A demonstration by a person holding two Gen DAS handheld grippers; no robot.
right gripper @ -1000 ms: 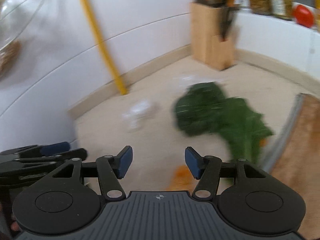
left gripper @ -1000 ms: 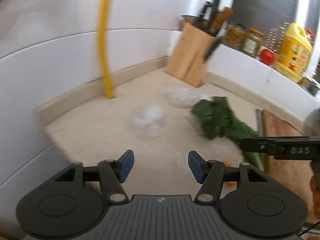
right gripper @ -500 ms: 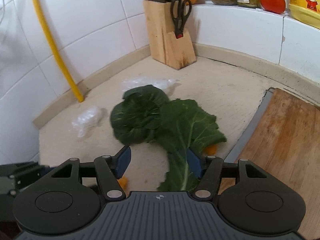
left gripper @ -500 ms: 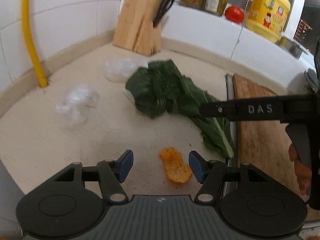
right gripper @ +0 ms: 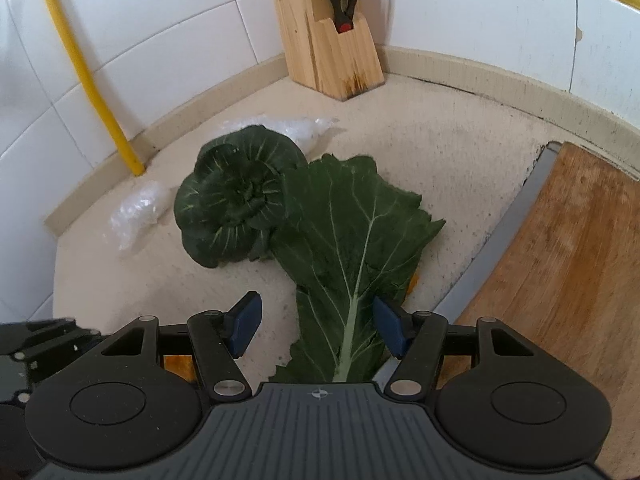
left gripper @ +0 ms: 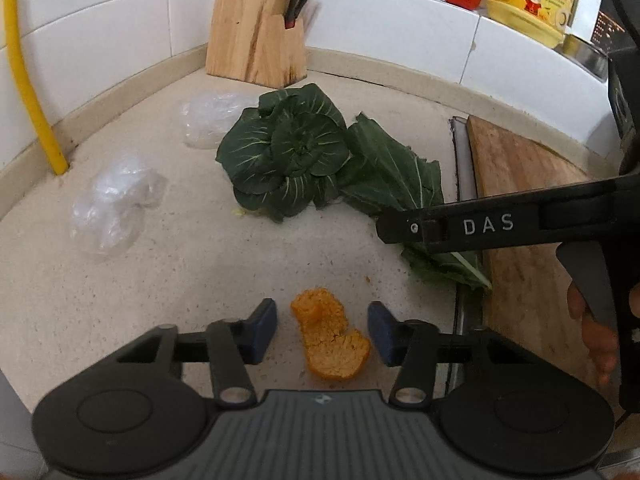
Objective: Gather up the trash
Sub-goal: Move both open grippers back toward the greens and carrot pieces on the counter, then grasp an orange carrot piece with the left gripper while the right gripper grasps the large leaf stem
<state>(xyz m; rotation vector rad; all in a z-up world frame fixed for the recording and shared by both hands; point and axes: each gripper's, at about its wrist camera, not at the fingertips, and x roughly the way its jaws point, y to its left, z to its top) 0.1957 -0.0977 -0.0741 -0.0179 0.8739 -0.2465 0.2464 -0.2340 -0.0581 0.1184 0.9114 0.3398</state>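
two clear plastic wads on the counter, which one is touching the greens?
The plastic wad nearer the knife block: it meets the leafy rosette. The other wad lies apart, near the yellow pipe.

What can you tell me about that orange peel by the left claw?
The peel is an orange, rough-looking scrap in two curled lobes, bent in the middle. It lies flat on the speckled beige counter, between the blue fingertips of the open left claw, touching neither. A tiny orange crumb sits just beyond it.

left claw (left gripper: 322, 332) spread wide | orange peel (left gripper: 330, 340) between fingers, untouched | right claw (left gripper: 496, 224) over leafy greens (left gripper: 288, 152)
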